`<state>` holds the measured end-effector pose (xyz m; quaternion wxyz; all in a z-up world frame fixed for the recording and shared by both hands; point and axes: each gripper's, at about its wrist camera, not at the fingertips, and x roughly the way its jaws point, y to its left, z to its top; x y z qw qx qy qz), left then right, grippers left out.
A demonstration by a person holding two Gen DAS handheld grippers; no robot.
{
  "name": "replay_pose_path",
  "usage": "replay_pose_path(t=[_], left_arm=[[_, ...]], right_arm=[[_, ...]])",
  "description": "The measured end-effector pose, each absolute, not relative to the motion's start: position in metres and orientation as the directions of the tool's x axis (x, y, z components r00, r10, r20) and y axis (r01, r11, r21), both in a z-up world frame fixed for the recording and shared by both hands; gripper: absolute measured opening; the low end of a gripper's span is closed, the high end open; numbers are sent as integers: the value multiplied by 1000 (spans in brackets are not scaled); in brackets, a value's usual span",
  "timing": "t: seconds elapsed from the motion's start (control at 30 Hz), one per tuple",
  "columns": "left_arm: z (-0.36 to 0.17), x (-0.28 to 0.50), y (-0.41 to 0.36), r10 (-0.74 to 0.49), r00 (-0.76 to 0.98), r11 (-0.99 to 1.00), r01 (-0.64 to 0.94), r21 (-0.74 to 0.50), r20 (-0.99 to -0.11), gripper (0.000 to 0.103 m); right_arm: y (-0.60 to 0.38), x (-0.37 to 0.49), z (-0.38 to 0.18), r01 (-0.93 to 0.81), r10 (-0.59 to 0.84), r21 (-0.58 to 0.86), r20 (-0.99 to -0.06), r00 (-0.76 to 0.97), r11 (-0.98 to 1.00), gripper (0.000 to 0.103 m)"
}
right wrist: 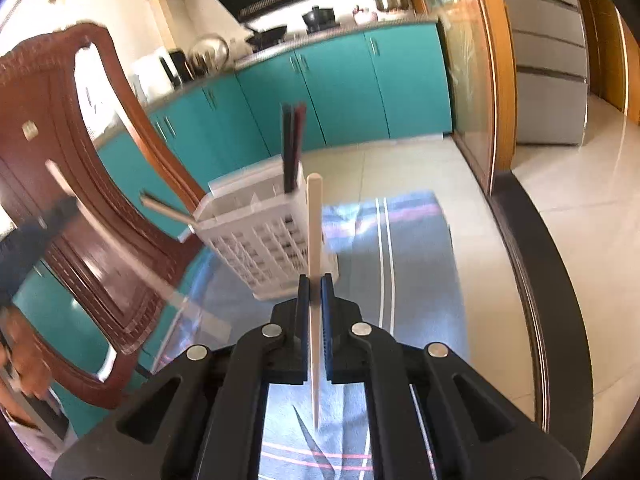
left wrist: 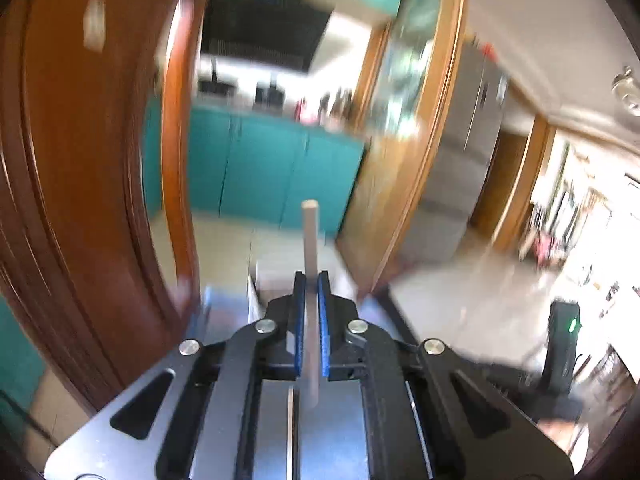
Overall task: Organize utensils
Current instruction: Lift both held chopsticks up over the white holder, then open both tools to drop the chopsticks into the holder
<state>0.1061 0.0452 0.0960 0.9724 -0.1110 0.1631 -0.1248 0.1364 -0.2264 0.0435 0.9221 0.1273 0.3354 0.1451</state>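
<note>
In the left wrist view my left gripper (left wrist: 312,280) is shut on a pale grey chopstick (left wrist: 310,240) that stands upright between the blue pads; the view is blurred. My right gripper (right wrist: 315,280) is shut on a cream chopstick (right wrist: 314,220), also upright, with its thin tip reaching back under the jaws. Just beyond the right gripper stands a white perforated utensil holder (right wrist: 256,240) with dark chopsticks (right wrist: 292,144) upright in its far corner and a brownish stick (right wrist: 166,209) leaning out to its left. A white corner of the holder (left wrist: 276,274) shows behind the left fingers.
The holder sits on a glass table over a blue striped cloth (right wrist: 412,264); the table's dark edge (right wrist: 536,272) curves along the right. A carved wooden chair (right wrist: 80,152) stands left. A blurred dark shape with a pale streak (right wrist: 120,252) crosses the left side above a person's hand (right wrist: 20,356).
</note>
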Motion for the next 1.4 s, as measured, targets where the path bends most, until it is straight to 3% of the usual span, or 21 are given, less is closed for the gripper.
replay_pose_path(t=[0.1,0.2,0.4,0.5,0.87,1.03,1.07,1.2,1.4], left_arm=[[128,101,50,-240,962,944,200,-264,-129,7],[139,110,46,-137,989,961,121,-248,-49,7],[99,165,36,-67,988,973,34,-227,-140,7],[82,180,33,-59,980,979,20,-202,-190,7],[52,194,35,-87,956,983,38,-178,-279,7],[53,189,39,-97,962,982,52,-180,-254,10],[53,187,39,-97,965,983,55,-174,-244,12],[51,166,44,-107,973,981,70,-181,-203,21],[39,138,58,-122,976,961,69,-269,-182,23]], right_arm=[[-228,136,72,-213,375,350,-506,776,912,6],[-227,139,103,-236,384,364,-419,823,901,6],[-224,140,153,-267,340,371,-145,929,889,6],[-214,148,145,-229,272,342,-82,959,911,6],[-169,203,72,-198,266,257,-265,927,946,6],[-160,200,65,-195,265,245,-293,919,950,8],[-161,198,66,-189,259,244,-295,920,951,10],[-172,183,72,-171,240,251,-276,931,953,43],[-194,133,63,-243,297,240,-218,930,940,45]])
